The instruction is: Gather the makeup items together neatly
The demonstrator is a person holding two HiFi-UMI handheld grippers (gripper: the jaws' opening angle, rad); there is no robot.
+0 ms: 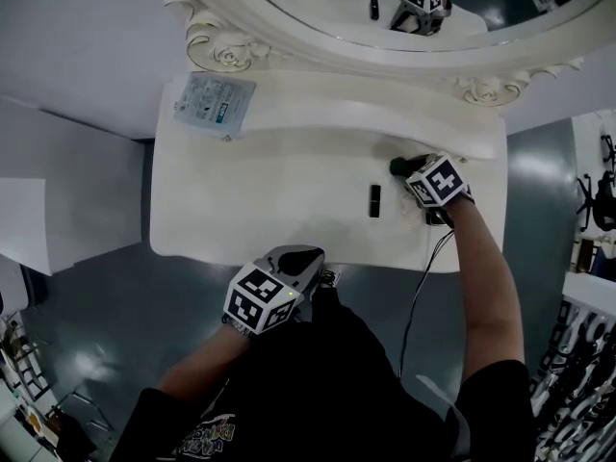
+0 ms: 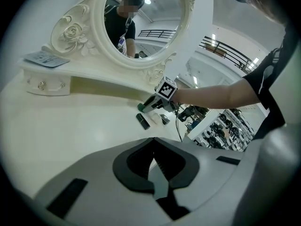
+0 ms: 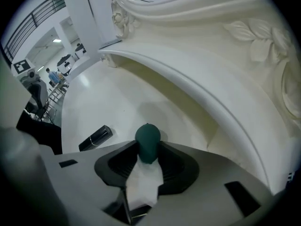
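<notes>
**Right claw clamped on green sponge by the mirror ledge**

The right claw was closed on a dark green makeup sponge. It held the sponge low at the back of the white desk, close to the raised ledge under the mirror. A black lipstick lay flat on the desk just to that claw's left, not touching it. The left claw had its jaws together with nothing between them, at the desk's front edge. A pale packet rested on the ledge's left end.
</notes>
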